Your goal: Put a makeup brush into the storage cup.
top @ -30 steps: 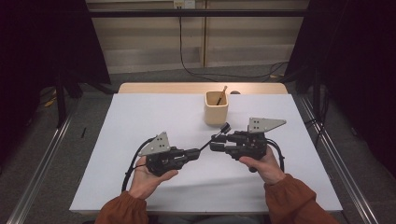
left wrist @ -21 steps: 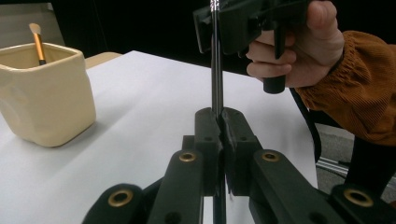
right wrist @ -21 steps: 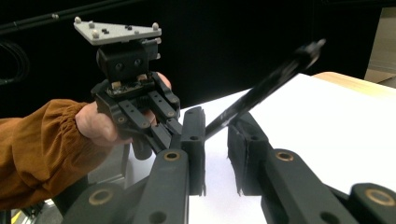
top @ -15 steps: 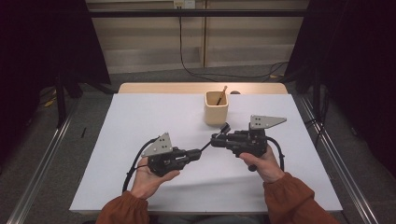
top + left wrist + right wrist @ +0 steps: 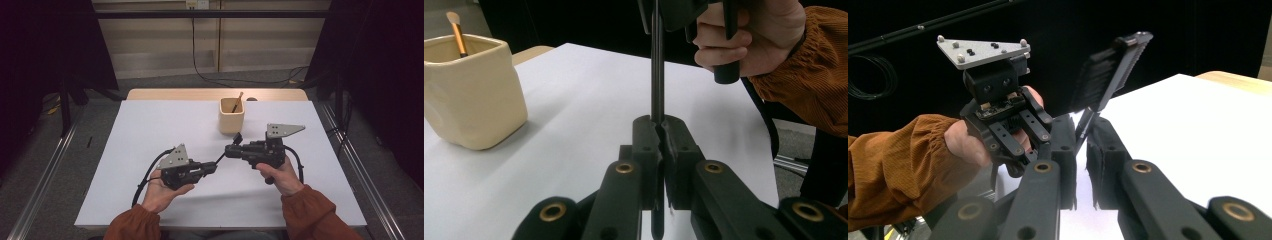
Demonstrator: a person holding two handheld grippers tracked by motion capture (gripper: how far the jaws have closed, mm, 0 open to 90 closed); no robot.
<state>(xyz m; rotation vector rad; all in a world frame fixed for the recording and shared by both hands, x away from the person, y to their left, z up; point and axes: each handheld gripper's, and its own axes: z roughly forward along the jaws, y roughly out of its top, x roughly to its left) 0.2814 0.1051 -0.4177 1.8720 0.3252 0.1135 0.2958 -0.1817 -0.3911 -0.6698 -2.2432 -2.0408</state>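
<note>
Between the earlier frames and now the right gripper (image 5: pixel 235 148) has eased its jaws inward, so that they now pinch the slim black brush (image 5: pixel 1108 70) that spans the gap between the two tools; both hands otherwise sit where they were. That thin dark-handled brush, with a flat block of black bristles at one end, lies roughly level above the white table (image 5: pixel 150 125), a little in front of the cup. The left gripper (image 5: pixel 212 167) is clamped tight on the handle's other end, its two black jaws pressed together around the stem, as the left gripper view shows. In the right gripper view the handle runs up between the right jaws, and the bristle head sticks out beyond them, tilted. The person's left hand (image 5: pixel 160 192) cradles its tool from below, palm up; the right hand (image 5: pixel 280 172) grips its tool from behind, an orange corduroy sleeve (image 5: pixel 320 212) at the wrist. Just behind the right gripper stands a cream square ceramic cup (image 5: pixel 232 115), holding a small wooden-handled brush (image 5: pixel 237 102) that leans against its rim.
</note>
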